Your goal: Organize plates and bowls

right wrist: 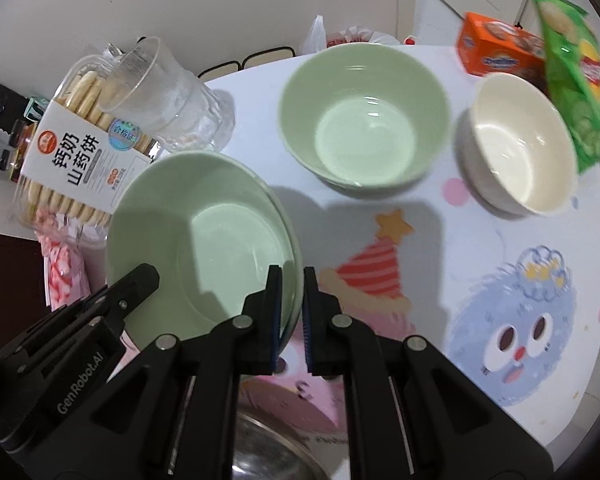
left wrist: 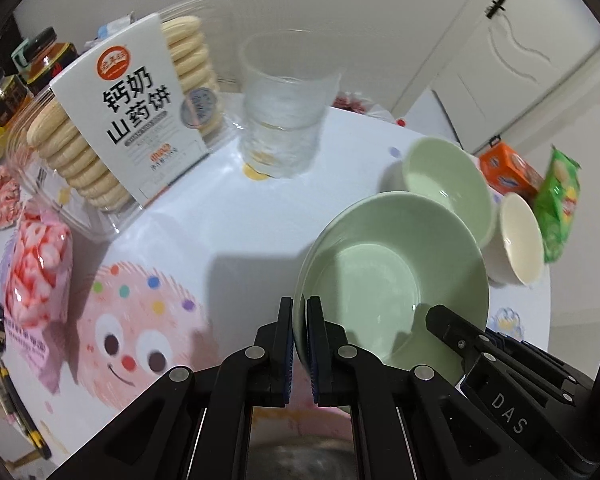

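Observation:
A pale green deep plate point(left wrist: 380, 264) point(right wrist: 220, 220), with a second rim showing just under it, is held by both grippers a little above the cartoon tablecloth. My left gripper point(left wrist: 299, 308) is shut on its near left rim. My right gripper point(right wrist: 292, 276) is shut on the opposite rim. Each gripper shows in the other's view: the right one point(left wrist: 440, 316) and the left one point(right wrist: 144, 276). Behind the plate a green bowl point(left wrist: 448, 176) point(right wrist: 364, 116) stands on the table. A cream bowl point(left wrist: 520, 236) point(right wrist: 524, 144) stands to its right.
A biscuit box point(left wrist: 128, 120) point(right wrist: 72, 160) and a clear glass cup point(left wrist: 284, 120) point(right wrist: 160, 92) stand at the back left. An orange box point(right wrist: 496, 48) and a green chip bag point(right wrist: 572, 80) stand behind the cream bowl. A pink snack bag point(left wrist: 36, 268) lies left. A metal bowl point(right wrist: 268, 452) sits below the grippers.

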The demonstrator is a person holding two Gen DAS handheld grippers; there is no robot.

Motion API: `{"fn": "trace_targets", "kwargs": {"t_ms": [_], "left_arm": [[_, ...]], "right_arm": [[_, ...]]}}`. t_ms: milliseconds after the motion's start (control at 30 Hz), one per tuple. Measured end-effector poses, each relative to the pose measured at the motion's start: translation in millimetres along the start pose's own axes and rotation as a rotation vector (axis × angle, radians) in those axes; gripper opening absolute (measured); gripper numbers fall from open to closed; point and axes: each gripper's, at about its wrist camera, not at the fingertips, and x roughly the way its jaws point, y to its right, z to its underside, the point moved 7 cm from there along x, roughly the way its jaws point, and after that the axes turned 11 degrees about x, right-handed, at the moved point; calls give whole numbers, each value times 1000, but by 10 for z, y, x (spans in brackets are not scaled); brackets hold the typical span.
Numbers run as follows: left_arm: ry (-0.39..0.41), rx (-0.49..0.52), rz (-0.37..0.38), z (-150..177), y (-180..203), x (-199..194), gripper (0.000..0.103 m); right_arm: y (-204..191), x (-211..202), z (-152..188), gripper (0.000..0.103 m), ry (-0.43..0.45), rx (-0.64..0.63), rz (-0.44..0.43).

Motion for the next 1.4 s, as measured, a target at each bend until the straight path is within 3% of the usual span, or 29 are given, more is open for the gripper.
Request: {"fn": "trace_targets", "kwargs": {"t_ms": [433, 733, 933, 1400], "left_arm": [[-5, 104, 32, 689, 1041, -219, 6], [-69, 142, 69, 1323, 1551, -114, 7], [-107, 134, 76, 1535, 1648, 18, 7], [-143, 143, 33, 1638, 1612, 238, 8]], "right_arm": [[1014, -560, 485, 11, 46, 57, 17], [1675, -640, 906, 12, 17, 96, 34], [1957, -574, 1134, 12, -24, 100, 45], [1949, -334, 1238, 13, -60, 49, 61]]}}
